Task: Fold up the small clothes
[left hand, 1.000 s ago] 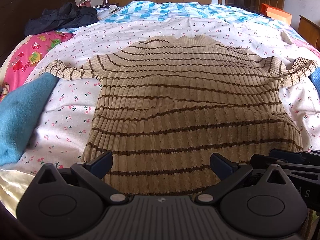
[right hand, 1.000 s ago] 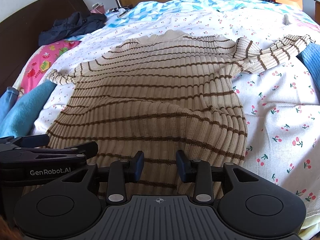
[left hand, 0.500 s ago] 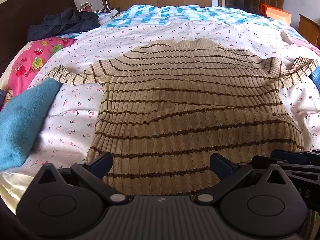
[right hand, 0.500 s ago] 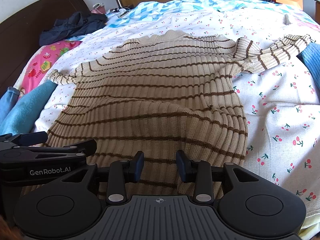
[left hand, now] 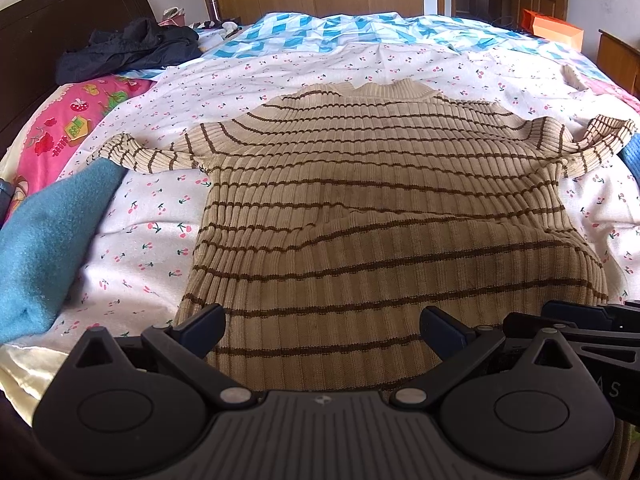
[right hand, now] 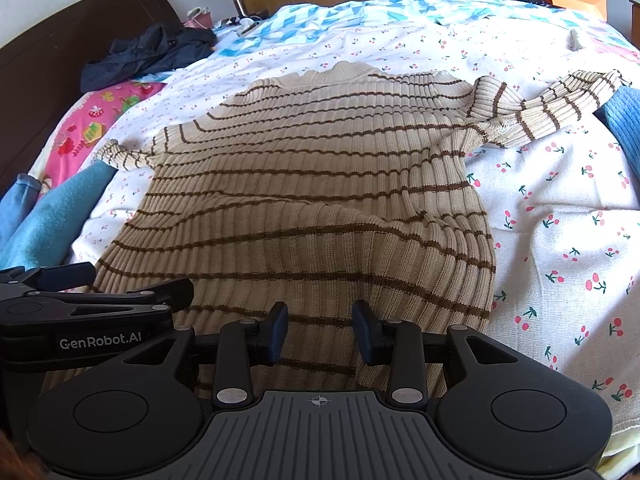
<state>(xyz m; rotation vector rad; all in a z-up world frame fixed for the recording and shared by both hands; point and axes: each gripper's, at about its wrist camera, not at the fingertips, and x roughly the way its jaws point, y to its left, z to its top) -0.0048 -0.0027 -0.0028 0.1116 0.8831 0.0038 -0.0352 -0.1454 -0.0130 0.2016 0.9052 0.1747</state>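
Observation:
A beige ribbed sweater with brown stripes [left hand: 380, 200] lies spread on the cherry-print sheet [right hand: 560, 220], collar at the far end and both sleeves out to the sides. A soft ridge crosses its lower half [right hand: 304, 216]. My left gripper [left hand: 324, 326] hangs over the near hem, jaws wide open and empty. Just to its right, my right gripper [right hand: 320, 330] stands over the same hem, its pads apart by a narrower gap, with flat knit showing below. Each gripper appears at the edge of the other's view.
A blue fleece [left hand: 48, 248] lies at the left by the sleeve end, and a blue knit [right hand: 624, 120] sits under the right sleeve. A dark jacket [left hand: 128, 48] and pink pillow [left hand: 68, 128] sit by the headboard. An orange box [left hand: 552, 30] stands far right.

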